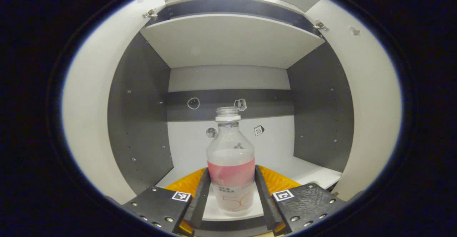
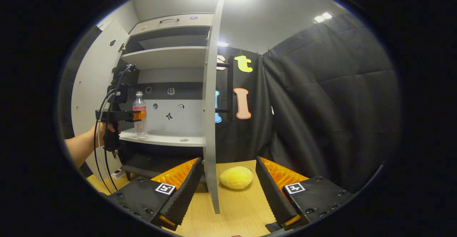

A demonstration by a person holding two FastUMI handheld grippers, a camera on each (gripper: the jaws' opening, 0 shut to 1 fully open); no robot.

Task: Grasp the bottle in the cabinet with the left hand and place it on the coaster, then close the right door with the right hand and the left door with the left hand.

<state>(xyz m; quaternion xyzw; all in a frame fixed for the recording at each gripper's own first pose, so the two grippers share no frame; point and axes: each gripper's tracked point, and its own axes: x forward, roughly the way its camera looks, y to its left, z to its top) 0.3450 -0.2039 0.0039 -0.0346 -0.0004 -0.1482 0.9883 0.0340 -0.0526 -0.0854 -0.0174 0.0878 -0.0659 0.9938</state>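
Inside the grey-and-white cabinet point(image 1: 228, 44), 1 clear plastic bottle with a pink label point(image 1: 231, 165) stands upright on the lower of 2 shelves. The left gripper point(image 1: 231, 197) has its 2 fingers against the bottle's sides, gripping it. Both doors point(image 2: 210, 115) hang open. The right gripper point(image 2: 228, 190) is spread wide, empty, over the wooden table point(image 2: 235, 208) near 1 yellow fluffy round coaster point(image 2: 235, 177).

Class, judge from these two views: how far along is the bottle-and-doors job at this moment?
Done: the left gripper has reached into the cabinet, its fingers either side of the bottle. In hand: the grasp; the bottle stands on the shelf. Left: lifting it, placing it on the coaster, closing both doors; the right door stands open, right gripper open.
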